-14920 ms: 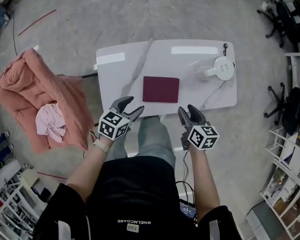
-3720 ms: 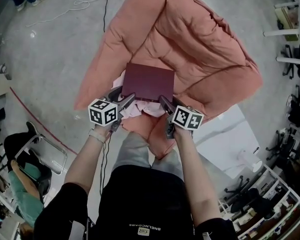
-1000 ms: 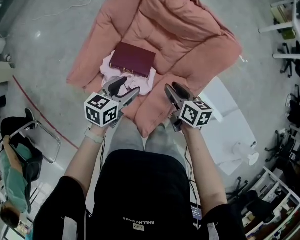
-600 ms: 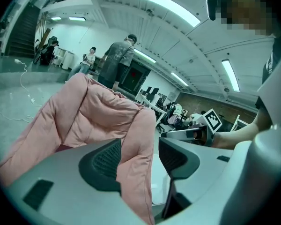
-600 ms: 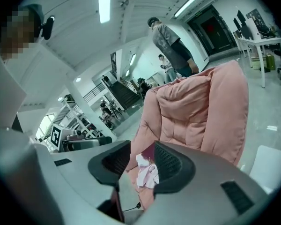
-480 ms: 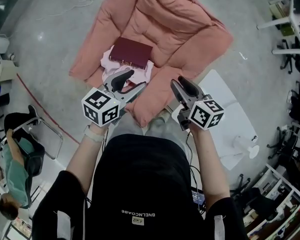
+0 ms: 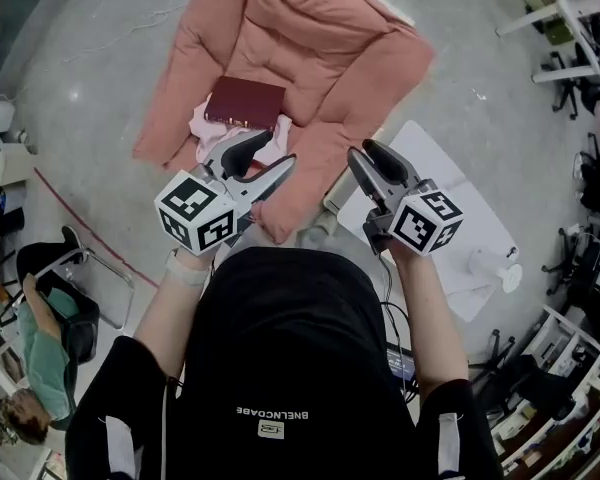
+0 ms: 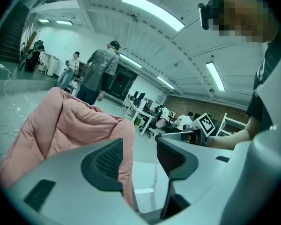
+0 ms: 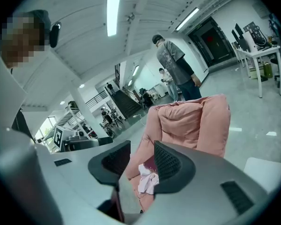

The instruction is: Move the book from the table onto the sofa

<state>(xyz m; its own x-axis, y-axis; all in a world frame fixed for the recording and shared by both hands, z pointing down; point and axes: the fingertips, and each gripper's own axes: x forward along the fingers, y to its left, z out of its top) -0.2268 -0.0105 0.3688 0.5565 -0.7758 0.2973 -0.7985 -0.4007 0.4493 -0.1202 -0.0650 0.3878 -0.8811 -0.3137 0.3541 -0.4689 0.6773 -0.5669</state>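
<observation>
The dark red book (image 7: 244,103) lies flat on the seat of the pink sofa (image 7: 320,38), on a pale pink cloth (image 7: 202,126). Both grippers are held up near my chest, apart from the book. My left gripper (image 7: 273,151) is open with nothing between its jaws, which have just been closing a little. It faces the sofa's arm (image 8: 70,125) in the left gripper view (image 8: 139,150). My right gripper (image 7: 364,160) is open and empty. In the right gripper view (image 9: 140,157), a sliver of the book (image 9: 150,163) and the cloth (image 9: 147,179) show between its jaws.
The white table (image 7: 435,213) stands to the right of the sofa, with a white lamp-like object (image 7: 492,266) on its far end. A folding chair (image 7: 90,293) and a seated person (image 7: 35,353) are at the left. People stand behind the sofa (image 8: 99,74). Office chairs and shelves line the right edge.
Both grippers have risen and drawn back from the sofa toward my body. The left jaws stand narrower than before. The book stays where it lay on the sofa.
</observation>
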